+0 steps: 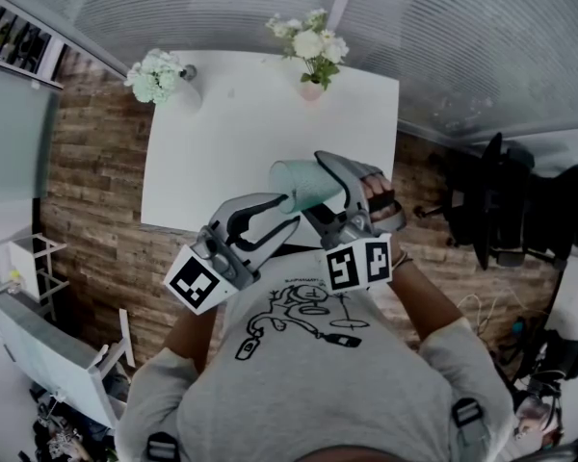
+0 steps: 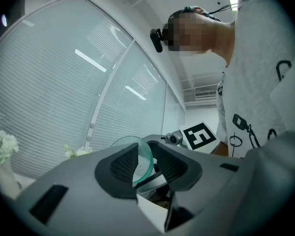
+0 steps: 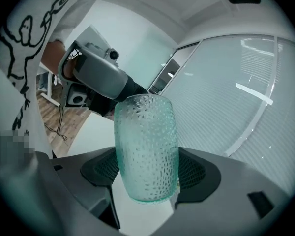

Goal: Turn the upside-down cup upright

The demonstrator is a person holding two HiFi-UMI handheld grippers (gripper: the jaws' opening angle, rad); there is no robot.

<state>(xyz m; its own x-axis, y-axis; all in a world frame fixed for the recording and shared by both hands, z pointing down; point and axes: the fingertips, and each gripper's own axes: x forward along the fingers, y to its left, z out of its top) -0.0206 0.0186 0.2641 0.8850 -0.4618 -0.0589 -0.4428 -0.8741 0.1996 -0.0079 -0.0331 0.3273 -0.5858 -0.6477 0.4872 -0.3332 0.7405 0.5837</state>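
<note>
The pale green dimpled glass cup [image 1: 303, 183] hangs in the air over the white table's [image 1: 222, 142] front edge, lying roughly on its side. My right gripper [image 1: 320, 192] is shut on its body, and in the right gripper view the cup [image 3: 146, 146] fills the gap between both pads of that gripper [image 3: 147, 173]. My left gripper [image 1: 289, 210] reaches in from the left at the cup's near end. In the left gripper view, the cup's round edge [image 2: 137, 156] sits between the jaws of that gripper [image 2: 145, 163]. It lies next to the left pad, and a gap shows at the right pad.
Two bunches of white flowers stand at the table's far edge, one in a pink vase [image 1: 310, 87] and one at the far left corner [image 1: 156, 75]. A black office chair [image 1: 506, 200] stands at the right. A white shelf unit [image 1: 29, 268] is at the left, on the wooden floor.
</note>
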